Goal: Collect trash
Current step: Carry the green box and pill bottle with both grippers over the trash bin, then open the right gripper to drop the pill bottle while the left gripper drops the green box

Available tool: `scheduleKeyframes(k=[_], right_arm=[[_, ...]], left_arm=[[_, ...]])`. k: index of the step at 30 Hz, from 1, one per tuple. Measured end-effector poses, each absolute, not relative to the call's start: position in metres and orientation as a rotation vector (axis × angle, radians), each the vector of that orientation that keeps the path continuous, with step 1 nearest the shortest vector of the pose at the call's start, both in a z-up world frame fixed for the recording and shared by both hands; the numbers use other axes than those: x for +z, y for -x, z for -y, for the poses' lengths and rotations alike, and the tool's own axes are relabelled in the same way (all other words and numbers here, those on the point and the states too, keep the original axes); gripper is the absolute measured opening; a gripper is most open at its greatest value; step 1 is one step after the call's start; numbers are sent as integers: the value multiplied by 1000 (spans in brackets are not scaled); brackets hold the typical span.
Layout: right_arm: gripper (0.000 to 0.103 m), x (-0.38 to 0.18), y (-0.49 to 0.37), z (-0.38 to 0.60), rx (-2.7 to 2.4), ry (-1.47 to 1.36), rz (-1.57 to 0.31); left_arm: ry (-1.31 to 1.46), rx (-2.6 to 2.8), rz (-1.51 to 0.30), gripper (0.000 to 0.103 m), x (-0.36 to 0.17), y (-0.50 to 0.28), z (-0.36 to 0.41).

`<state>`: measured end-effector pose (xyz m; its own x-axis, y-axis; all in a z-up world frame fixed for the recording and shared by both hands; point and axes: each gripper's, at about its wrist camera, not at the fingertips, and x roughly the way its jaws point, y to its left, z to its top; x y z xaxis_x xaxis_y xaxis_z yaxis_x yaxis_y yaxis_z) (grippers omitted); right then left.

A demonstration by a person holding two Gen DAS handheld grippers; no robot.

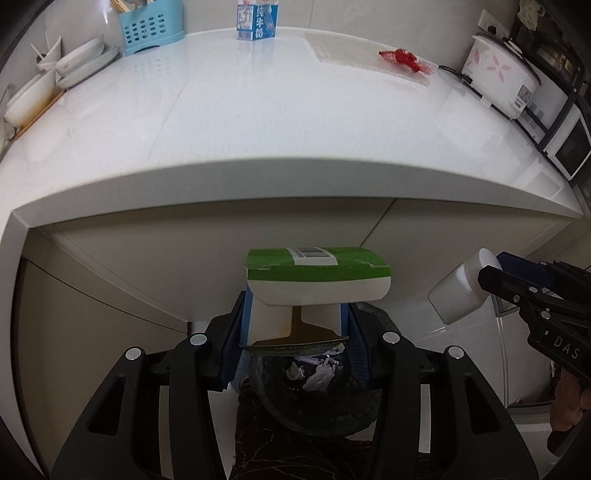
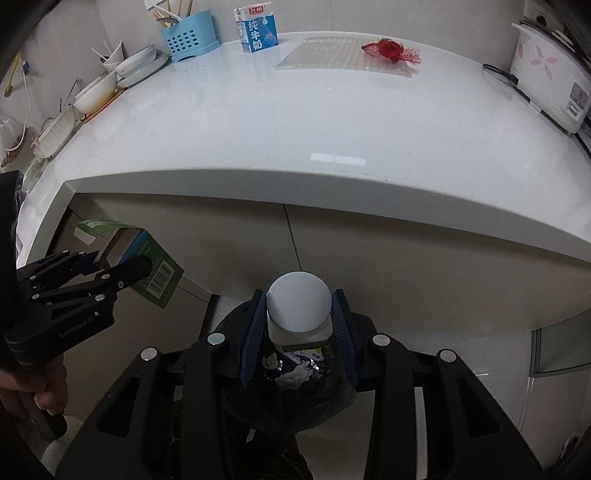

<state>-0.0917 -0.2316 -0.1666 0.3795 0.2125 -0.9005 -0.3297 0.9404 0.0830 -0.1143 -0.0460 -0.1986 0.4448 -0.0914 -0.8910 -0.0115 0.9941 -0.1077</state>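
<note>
The white countertop stretches beyond both tongs, carrying a blue milk carton and red netting far ahead of them. Directly beneath the tongs sits a dark trash bin holding crumpled scraps. The left gripper is clamped on an opened green-and-white box, the right gripper on a white bottle, both above the bin.

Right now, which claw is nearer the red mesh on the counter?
Right. The right claw sits on the red mesh's side of the counter; the left claw is further left, both below the counter edge.
</note>
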Motion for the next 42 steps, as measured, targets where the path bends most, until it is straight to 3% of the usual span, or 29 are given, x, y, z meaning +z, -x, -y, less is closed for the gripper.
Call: scheduleKeyframes(k=[20, 30, 33, 42], right_arm=[[35, -252, 97, 216, 368, 180, -1224], [35, -268, 96, 214, 348, 187, -1237], [40, -268, 98, 214, 349, 188, -1235], [77, -264, 99, 232, 283, 155, -1204]], left_arm=[[123, -9, -1204, 47, -264, 121, 34], [134, 9, -1239, 47, -277, 118, 28], [131, 6, -1241, 47, -277, 116, 30], [103, -5, -1244, 47, -283, 117, 37]])
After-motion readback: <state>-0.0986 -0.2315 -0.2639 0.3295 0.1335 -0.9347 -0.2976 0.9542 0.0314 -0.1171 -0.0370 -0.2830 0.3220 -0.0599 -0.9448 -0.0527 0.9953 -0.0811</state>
